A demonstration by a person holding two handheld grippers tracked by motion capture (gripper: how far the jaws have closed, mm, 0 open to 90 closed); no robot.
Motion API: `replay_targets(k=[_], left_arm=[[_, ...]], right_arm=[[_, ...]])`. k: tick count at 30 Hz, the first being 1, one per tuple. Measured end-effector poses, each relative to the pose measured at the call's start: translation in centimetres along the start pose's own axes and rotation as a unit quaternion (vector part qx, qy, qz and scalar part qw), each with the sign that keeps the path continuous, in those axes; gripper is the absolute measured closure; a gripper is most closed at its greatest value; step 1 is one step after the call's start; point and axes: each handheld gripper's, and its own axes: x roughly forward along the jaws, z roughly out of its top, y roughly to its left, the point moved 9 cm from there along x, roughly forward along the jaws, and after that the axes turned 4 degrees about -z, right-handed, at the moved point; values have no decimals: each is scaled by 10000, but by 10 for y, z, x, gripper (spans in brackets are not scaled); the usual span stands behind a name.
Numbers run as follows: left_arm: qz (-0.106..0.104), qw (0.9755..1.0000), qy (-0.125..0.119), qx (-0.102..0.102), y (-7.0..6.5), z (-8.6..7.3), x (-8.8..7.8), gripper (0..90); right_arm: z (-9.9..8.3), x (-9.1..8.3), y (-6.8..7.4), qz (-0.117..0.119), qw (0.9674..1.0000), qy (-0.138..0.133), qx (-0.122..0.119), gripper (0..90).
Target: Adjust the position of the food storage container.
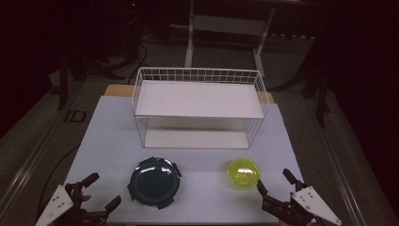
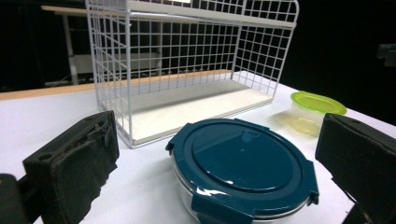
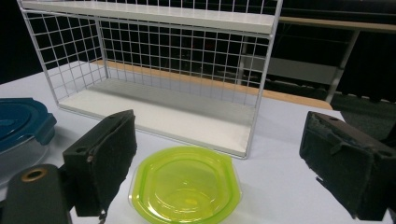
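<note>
The room around you is dark; only the white table (image 1: 108,136) is lit, with a two-tier white wire shelf (image 1: 198,100) standing at its far middle. Both of its boards are bare, so nothing has been put away yet.

Your left gripper (image 1: 94,192) sits at the near left edge, jaws spread wide and holding nothing. Just to its right rests the round container with the dark blue clip lid (image 1: 154,182), upright on the table; in the left gripper view this container (image 2: 243,168) lies between the two jaws but farther on, and they do not touch it.

Your right gripper (image 1: 274,183) waits at the near right, also wide open and empty. The small container with the yellow-green lid (image 1: 243,172) stands just to its far left, in front of the shelf's right end; in the right gripper view it (image 3: 185,184) lies between the open jaws, untouched.

By the look of it, the work is at its very start: both containers are still to be grasped, lifted and placed, likely on the shelf.
</note>
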Motion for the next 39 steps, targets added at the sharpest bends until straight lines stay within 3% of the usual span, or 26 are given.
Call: replay_targets(k=[7, 11, 13, 19, 23, 25, 26, 30, 36, 38, 39], left_arm=[[-153, 9997, -67, -162, -6, 11, -3, 0], [-128, 9999, -59, -7, -7, 18, -4, 0], [-217, 9997, -90, 90, -6, 24, -5, 0], [-166, 9998, 86, 80, 7, 26, -7, 35], [-263, 9989, 371, -68, 14, 10, -5, 186], [-339, 9983, 457, -99, 15, 5, -4, 345], [-402, 9969, 666, -150, 18, -5, -3, 364], [-507, 9927, 1060, -264, 24, -20, 0, 598], [-419, 9855, 1643, -74, 27, -43, 6, 810], [-457, 9819, 1835, -67, 27, -51, 8, 872], [-457, 9819, 1835, -67, 27, -51, 8, 880]], right_arm=[[5, -4, 3, 55, 10000, -43, 34, 106], [7, -6, 3, 74, 9999, -72, 59, 106], [9, -7, 4, 72, 9999, -93, 74, 106], [11, -6, 7, 120, 9998, -104, 116, 107], [13, -7, 9, 158, 9998, -125, 86, 106], [14, -7, 8, 142, 9998, -153, 73, 106], [14, -8, 8, 150, 9997, -151, 92, 106], [12, -7, 7, 194, 9997, -114, 124, 106], [12, -6, 9, 221, 9997, -115, 86, 107], [11, -6, 9, 233, 9996, -95, 86, 106], [11, -6, 9, 234, 9996, -89, 90, 107]])
